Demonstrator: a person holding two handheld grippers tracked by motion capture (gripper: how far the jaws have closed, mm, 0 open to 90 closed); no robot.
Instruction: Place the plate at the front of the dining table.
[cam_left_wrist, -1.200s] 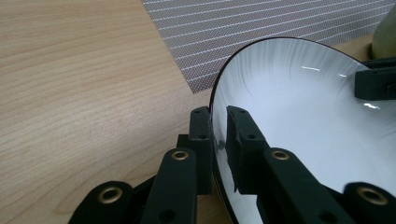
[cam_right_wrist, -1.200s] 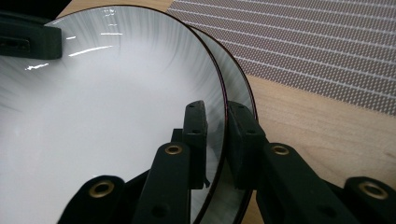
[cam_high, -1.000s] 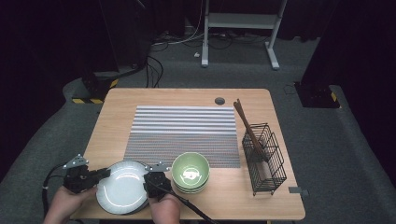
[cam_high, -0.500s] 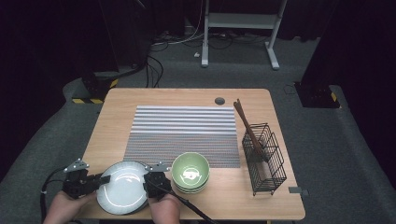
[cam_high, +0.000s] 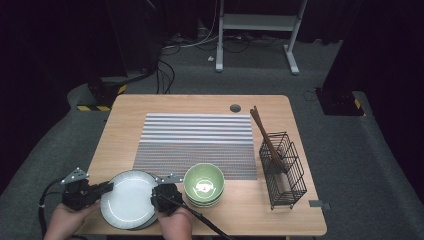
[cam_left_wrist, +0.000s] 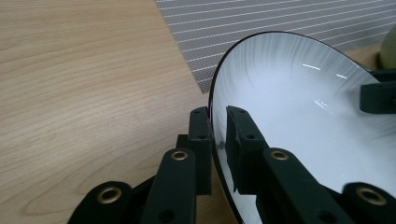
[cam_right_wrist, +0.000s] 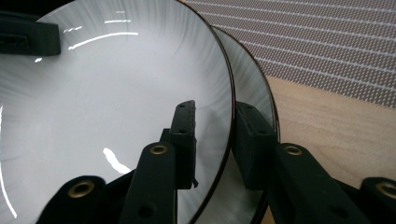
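Right gripper (cam_right_wrist: 212, 135) fingers just opening, astride top plate (cam_high: 127, 197) rim; my left gripper (cam_left_wrist: 218, 135) clamps it; lift next.

Beyond the green bowls (cam_high: 203, 185) the striped mat (cam_high: 196, 145) lies bare; right of them stands the wire rack (cam_high: 283, 170).
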